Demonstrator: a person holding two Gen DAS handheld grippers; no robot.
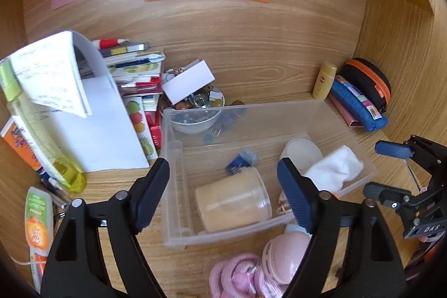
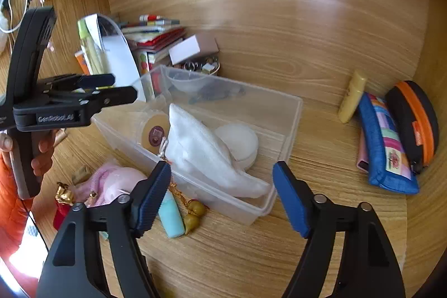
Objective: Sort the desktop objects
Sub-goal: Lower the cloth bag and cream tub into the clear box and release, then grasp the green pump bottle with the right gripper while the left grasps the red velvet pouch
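A clear plastic bin (image 1: 178, 214) (image 2: 290, 113) sits on the wooden desk. It holds a clear jar on its side (image 1: 234, 200), a white cloth (image 1: 335, 169) (image 2: 201, 150), a white round case (image 1: 301, 152) (image 2: 240, 141) and a small blue item (image 1: 241, 159). My left gripper (image 1: 223, 194) is open and empty above the bin's near-left part. My right gripper (image 2: 222, 197) is open and empty over the bin's near corner; it also shows in the left wrist view (image 1: 391, 169).
Pink earmuffs (image 1: 268, 264) (image 2: 117, 183), a mint tube (image 2: 171, 217) and gold gourd charms (image 2: 195, 214) lie in front of the bin. Books and papers (image 1: 92, 113), a trinket bowl (image 1: 195, 113), bottles (image 1: 42, 130) stand left. A yellow bottle (image 2: 350, 97) and pouches (image 2: 388, 141) stand right.
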